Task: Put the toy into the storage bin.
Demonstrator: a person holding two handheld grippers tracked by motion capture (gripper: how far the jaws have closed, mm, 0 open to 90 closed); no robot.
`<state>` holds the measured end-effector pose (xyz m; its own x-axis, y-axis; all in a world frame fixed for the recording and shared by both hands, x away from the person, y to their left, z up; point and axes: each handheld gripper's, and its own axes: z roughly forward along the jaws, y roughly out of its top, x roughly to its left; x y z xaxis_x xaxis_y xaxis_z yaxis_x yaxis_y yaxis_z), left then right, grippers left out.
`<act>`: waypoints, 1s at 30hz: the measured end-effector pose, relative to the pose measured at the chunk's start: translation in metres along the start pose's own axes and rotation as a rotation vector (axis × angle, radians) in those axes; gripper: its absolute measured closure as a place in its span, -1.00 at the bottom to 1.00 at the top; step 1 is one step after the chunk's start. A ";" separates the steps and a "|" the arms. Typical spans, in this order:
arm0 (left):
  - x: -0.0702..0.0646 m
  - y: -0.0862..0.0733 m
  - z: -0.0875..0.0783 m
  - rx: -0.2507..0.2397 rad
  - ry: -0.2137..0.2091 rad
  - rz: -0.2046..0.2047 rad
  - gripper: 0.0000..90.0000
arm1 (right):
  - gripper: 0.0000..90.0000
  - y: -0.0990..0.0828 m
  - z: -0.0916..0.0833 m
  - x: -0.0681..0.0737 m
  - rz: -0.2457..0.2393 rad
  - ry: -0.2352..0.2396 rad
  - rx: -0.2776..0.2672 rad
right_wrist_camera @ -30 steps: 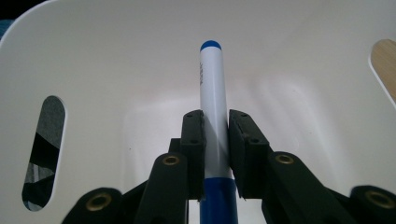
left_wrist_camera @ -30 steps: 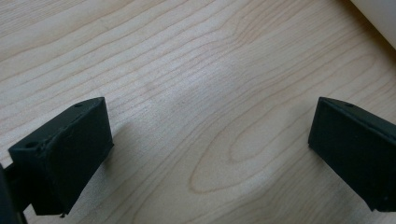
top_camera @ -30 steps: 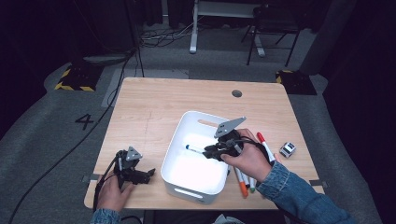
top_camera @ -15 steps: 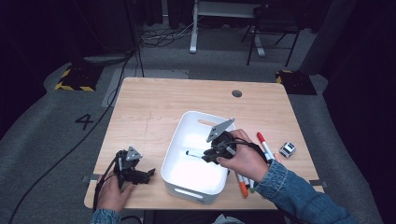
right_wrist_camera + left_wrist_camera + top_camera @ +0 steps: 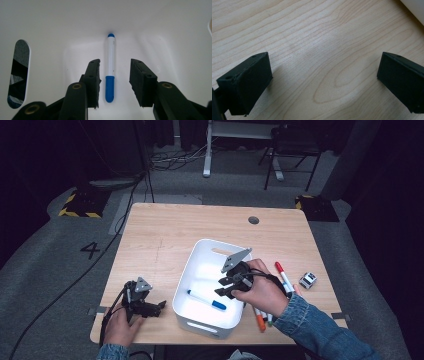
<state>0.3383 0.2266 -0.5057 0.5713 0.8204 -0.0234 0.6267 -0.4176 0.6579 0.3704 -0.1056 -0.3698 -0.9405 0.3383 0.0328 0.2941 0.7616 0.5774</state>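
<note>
Right claw (image 5: 226,287) hangs over the white bin (image 5: 200,265), jaws just opened and clear of the blue marker (image 5: 110,67), which lies free on the bin floor between them, likely dropped there for sorting. More markers (image 5: 282,276) wait on the bench (image 5: 165,227) at the bin's 3 o'clock. Its hand (image 5: 262,292) reaches in from 4 o'clock, tilted down. Left claw (image 5: 155,309), wide open and empty, rests on the bench at 8 o'clock.

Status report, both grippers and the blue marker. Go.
Right gripper over the white bin, jaws just opened, blue marker dropped flat on the bin floor between them, pads clear. Left gripper open above bare table. Nothing in the way.
</note>
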 end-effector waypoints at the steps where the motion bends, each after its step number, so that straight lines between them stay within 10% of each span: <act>1: 0.000 0.000 0.000 0.000 0.000 0.000 -1.00 | 0.32 -0.002 -0.006 -0.003 0.006 -0.015 -0.030; 30: 0.000 0.000 0.000 0.000 0.000 0.000 -1.00 | 0.48 -0.073 -0.087 -0.046 0.215 -0.128 -0.223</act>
<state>0.3382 0.2266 -0.5057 0.5711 0.8206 -0.0233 0.6267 -0.4175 0.6580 0.3771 -0.2244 -0.3422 -0.8281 0.5551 0.0787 0.4254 0.5306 0.7332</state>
